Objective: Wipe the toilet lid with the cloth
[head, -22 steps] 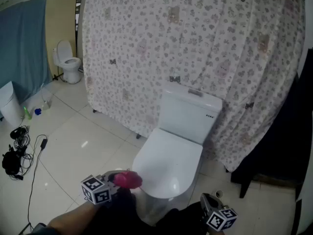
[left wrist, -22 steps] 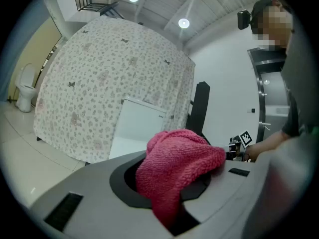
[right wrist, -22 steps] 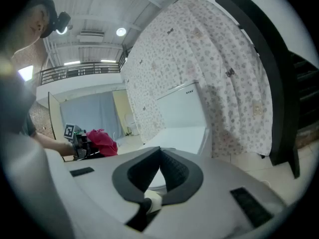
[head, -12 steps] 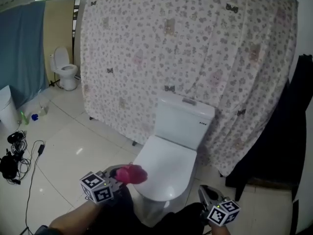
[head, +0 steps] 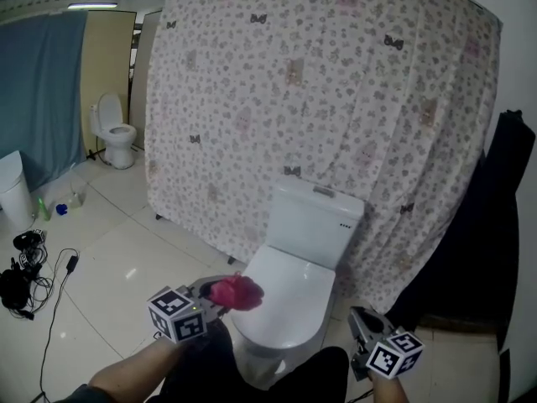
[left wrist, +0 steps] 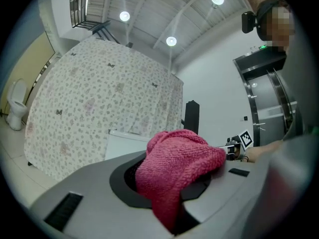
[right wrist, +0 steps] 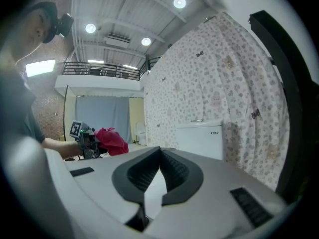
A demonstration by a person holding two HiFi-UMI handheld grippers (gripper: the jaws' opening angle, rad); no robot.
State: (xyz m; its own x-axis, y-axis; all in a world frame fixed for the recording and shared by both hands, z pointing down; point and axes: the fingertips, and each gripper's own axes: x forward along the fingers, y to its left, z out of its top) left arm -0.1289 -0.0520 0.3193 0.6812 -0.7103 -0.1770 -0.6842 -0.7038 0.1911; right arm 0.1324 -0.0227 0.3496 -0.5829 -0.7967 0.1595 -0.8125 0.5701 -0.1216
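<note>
The white toilet has its lid (head: 289,296) down, with the tank (head: 315,217) behind it against a flowered curtain. My left gripper (head: 220,295) is shut on a bunched pink cloth (head: 237,292), held just off the lid's front left edge and a little above it. The left gripper view shows the cloth (left wrist: 174,168) filling the space between the jaws of that gripper (left wrist: 174,156), with the tank (left wrist: 124,143) beyond. My right gripper (head: 361,317) hovers at the toilet's front right, apart from it. In its own view the right gripper (right wrist: 160,151) is shut on nothing, and the cloth (right wrist: 112,141) shows at the left.
The flowered curtain (head: 336,99) hangs behind the toilet. A dark garment (head: 503,225) hangs at the right. A second toilet (head: 113,120), a blue curtain (head: 38,91), a white bin (head: 13,183) and cables on the tile floor (head: 25,267) are at the left.
The left gripper has carried the cloth a little up and to the right, toward the lid's front edge. The head view has tilted upward. The right gripper has barely moved.
</note>
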